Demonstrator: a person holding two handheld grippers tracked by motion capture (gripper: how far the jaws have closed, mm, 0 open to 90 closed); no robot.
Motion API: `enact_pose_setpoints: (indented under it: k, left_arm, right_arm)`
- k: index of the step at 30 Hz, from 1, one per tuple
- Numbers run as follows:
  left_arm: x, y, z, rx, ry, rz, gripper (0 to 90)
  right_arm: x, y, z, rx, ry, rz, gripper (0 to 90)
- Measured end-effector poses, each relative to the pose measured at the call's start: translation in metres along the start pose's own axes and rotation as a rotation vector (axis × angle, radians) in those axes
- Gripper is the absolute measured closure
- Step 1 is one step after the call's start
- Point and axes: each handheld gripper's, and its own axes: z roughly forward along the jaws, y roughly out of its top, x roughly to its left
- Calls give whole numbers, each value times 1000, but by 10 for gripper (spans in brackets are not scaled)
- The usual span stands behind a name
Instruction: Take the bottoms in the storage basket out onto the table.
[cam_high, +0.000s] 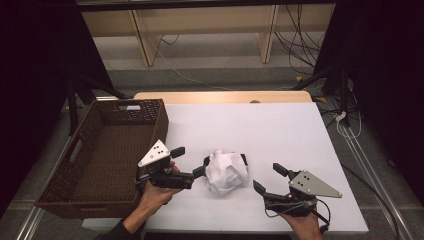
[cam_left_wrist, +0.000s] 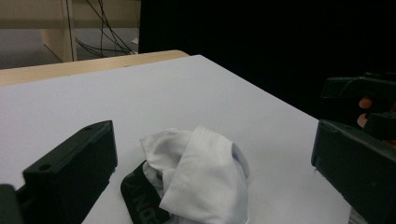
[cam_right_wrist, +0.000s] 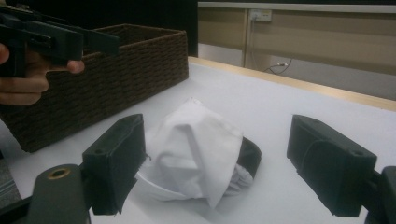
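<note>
Left tool (cam_high: 191, 161) (jaws spread) and right tool (cam_high: 266, 178) flank crumpled white garment (cam_high: 227, 171).

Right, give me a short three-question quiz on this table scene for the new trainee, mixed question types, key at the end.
1. True or false: the white garment lies inside the wicker basket.
2. Multiple choice: the left tool is A) shut on the garment, B) open, with the garment at its far jaw, C) inside the basket.
3. Fill in: the dark band at the garment's edge, seen in the left gripper view, lies on the white ____.

Key
1. False: it lies on the table, right of the basket.
2. B. The right tool is open too.
3. Table.
</note>
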Motion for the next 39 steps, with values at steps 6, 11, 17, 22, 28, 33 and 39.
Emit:
enact_pose_setpoints:
  k: [6,11,17,22,28,33,39]
  left_arm:
    - [0,-6,2,35,4,14,0]
    - [2,-8,-3,14,6,1,0]
    - [-4,-13,-6,14,-4,5,0]
    - [-7,-14,-3,28,-12,29,0]
    - [-6,-15,-2,27,-11,35,0]
    - [-7,-15,-2,27,-13,38,0]
    - [-6,-15,-2,25,-10,39,0]
  right_arm:
    - [0,0,0,3,0,2,202]
    - [1,0,0,3,0,2,202]
    - [1,0,0,-3,0,4,202]
    - [0,0,0,-3,0,5,201]
    - [0,0,1,-5,0,7,201]
    - [0,0,1,-6,0,5,201]
    - [0,0,0,-5,0,5,201]
